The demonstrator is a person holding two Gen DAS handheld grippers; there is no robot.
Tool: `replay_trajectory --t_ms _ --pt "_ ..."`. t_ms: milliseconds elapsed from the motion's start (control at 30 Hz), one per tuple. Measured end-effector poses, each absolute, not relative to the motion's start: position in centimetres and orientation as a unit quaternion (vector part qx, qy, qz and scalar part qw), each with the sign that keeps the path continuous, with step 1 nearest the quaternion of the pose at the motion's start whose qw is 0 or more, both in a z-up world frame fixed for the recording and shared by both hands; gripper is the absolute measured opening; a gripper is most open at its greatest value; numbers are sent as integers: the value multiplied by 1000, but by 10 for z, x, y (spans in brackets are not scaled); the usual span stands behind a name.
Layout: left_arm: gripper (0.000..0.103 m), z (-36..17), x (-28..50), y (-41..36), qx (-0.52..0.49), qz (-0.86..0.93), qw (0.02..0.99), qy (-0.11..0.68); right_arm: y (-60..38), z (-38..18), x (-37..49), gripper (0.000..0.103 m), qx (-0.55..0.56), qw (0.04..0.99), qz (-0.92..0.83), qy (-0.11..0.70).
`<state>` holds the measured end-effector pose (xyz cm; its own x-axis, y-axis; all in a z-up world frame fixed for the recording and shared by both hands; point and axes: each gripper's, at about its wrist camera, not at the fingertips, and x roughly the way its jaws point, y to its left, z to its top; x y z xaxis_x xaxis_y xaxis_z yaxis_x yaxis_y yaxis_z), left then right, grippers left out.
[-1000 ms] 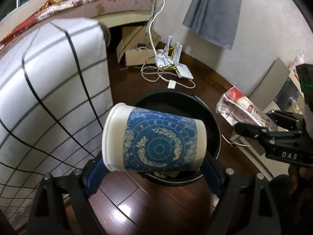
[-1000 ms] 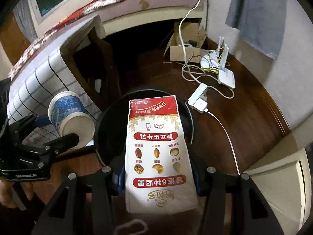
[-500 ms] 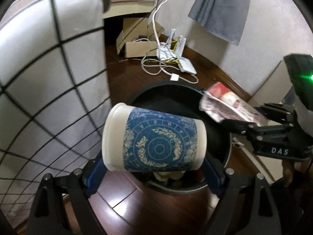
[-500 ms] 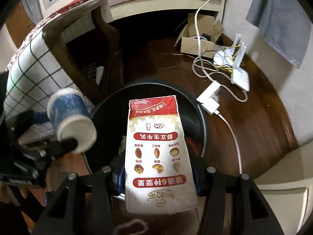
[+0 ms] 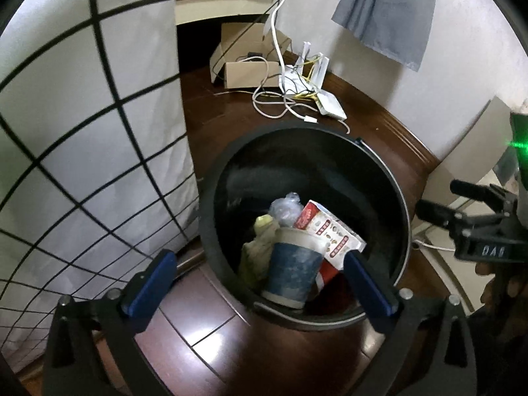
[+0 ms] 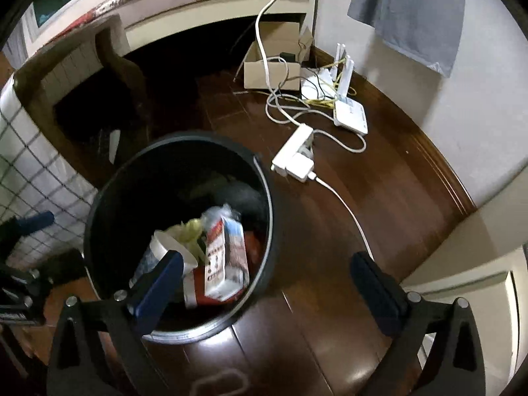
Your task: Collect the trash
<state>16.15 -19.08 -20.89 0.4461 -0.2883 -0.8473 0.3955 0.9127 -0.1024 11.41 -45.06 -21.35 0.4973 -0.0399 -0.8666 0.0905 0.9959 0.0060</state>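
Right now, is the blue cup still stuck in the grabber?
No, the blue cup lies inside the black bin, and the left gripper is open with nothing between its fingers.

Released both items: blue paper cup (image 5: 292, 274) and milk carton (image 5: 330, 234) now inside the black trash bin (image 5: 211, 231), no longer between the fingers. Opened wide the left gripper (image 5: 257, 283) and the right gripper (image 6: 264, 283).
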Motion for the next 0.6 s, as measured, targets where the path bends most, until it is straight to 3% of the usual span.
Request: replay_trajectory --t_ms 600 --pt "102 -184 154 -172 62 -168 859 480 -413 -195 105 102 9 876 -23 481"
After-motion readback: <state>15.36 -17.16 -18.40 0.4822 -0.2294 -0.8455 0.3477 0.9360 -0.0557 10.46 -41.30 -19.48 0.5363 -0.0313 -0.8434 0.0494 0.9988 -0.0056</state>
